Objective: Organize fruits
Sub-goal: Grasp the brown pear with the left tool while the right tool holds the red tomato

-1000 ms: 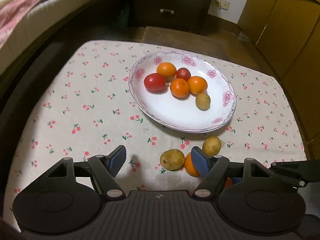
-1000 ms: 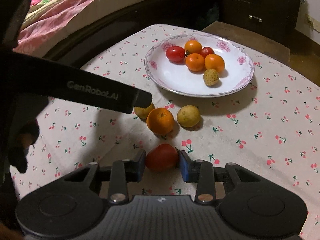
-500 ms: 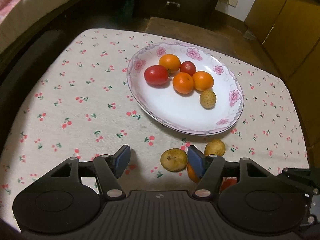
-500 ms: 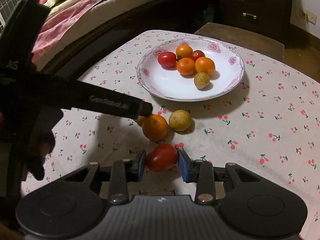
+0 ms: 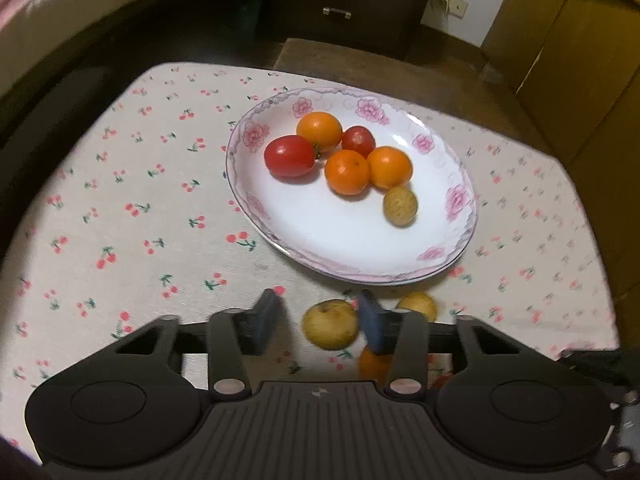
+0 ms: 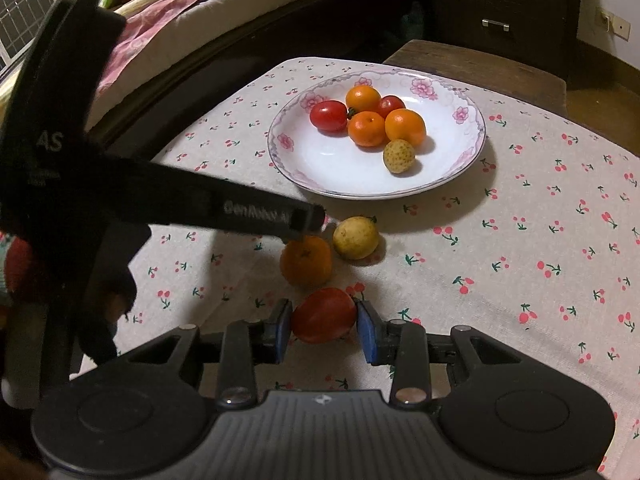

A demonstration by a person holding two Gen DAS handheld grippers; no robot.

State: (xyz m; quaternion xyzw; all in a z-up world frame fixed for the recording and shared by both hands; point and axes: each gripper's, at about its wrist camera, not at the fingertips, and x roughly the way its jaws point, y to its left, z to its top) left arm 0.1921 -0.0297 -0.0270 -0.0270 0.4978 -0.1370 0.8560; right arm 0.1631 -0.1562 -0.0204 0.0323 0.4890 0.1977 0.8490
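A flowered white plate (image 5: 440, 256) (image 6: 472, 144) holds two red tomatoes, three oranges and a small yellow fruit. On the cloth in front of it lie a yellow fruit (image 5: 330, 324), another yellow fruit (image 5: 418, 305) (image 6: 356, 237) and an orange (image 6: 306, 260). My left gripper (image 5: 318, 320) is open, its pads on either side of the nearer yellow fruit, apart from it. My right gripper (image 6: 323, 326) is shut on a red tomato (image 6: 323, 315), low over the cloth.
The table has a cherry-print cloth (image 5: 120, 216). A bed (image 6: 192, 4) runs along the left, a dark drawer chest (image 6: 500, 4) and a wooden stool (image 6: 480, 68) stand behind the table. Yellow cabinets (image 5: 580, 60) stand at the right.
My left gripper has moved forward and right, bringing the yellow fruit between its pads. My right gripper has risen a little with the tomato still held.
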